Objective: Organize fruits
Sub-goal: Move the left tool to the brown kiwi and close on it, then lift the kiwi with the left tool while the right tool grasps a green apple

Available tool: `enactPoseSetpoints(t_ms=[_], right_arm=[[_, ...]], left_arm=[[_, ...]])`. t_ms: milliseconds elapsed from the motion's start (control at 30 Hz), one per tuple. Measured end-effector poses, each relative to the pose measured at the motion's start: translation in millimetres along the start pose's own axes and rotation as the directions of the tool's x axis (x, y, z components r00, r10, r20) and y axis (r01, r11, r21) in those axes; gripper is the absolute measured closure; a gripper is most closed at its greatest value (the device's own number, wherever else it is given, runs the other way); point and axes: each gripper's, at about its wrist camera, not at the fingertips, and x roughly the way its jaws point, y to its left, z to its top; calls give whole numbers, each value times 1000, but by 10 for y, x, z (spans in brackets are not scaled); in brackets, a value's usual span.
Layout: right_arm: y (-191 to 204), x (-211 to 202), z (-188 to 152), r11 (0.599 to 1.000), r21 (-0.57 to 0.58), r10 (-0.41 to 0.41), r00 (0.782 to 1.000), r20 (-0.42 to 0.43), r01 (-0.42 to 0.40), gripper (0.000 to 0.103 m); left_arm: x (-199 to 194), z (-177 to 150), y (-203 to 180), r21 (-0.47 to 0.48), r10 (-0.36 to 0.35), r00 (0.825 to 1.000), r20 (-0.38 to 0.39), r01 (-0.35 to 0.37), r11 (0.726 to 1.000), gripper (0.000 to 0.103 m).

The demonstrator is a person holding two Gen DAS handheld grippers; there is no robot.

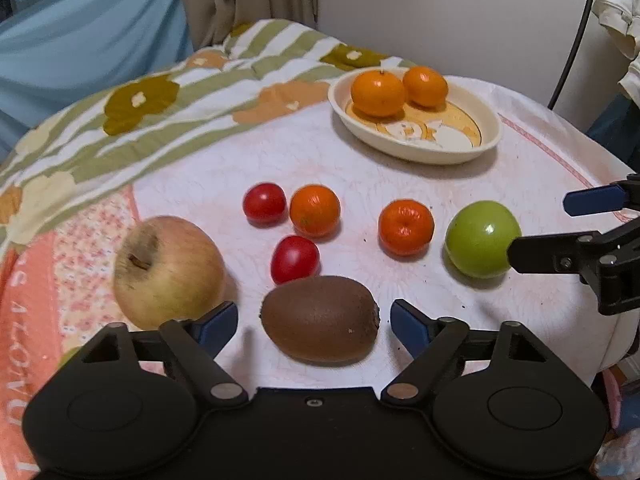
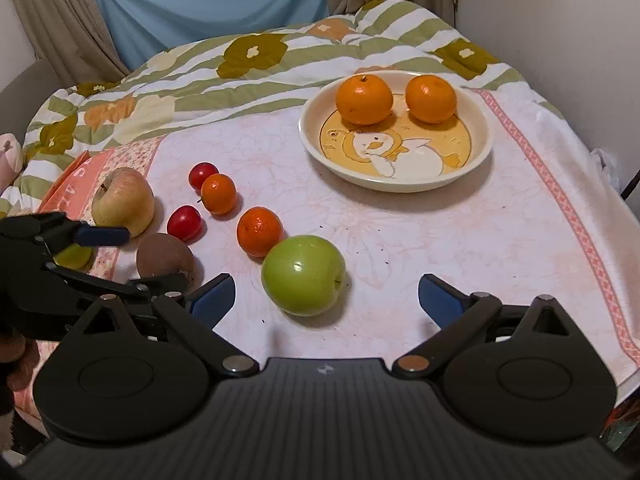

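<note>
A brown kiwi (image 1: 320, 318) lies between the fingers of my left gripper (image 1: 314, 322). The gripper is open and its blue pads stand clear of the kiwi's sides. My right gripper (image 2: 326, 296) is open around a green apple (image 2: 303, 275), which sits nearer its left finger without touching. A cream bowl (image 2: 400, 186) at the back holds two oranges (image 2: 364, 99). Two mandarins (image 1: 406, 227), two small red fruits (image 1: 295, 258) and a yellow-red apple (image 1: 168, 272) lie loose on the cloth.
The fruit lies on a pale pink cloth (image 2: 440, 240) over a small table; a flowered quilt (image 2: 256, 60) covers its far side. A small green fruit (image 2: 74, 257) shows partly behind the left gripper. A wall stands at the right, curtains behind.
</note>
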Motion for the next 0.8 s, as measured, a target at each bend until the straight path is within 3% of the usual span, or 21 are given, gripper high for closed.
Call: enactPoseSetpoints(t_ms=[433,800], right_arm=[[49,134,24,1000,-1,-14,1000,-14,14,0],[96,255,29,1000,-15,-7,999,-33,7,5]], left_arm=[[116,-45,4,6,-23,1000,-12,24,1000,31],[54,-103,8,-10,-24,1000,-8,24,1000,33]])
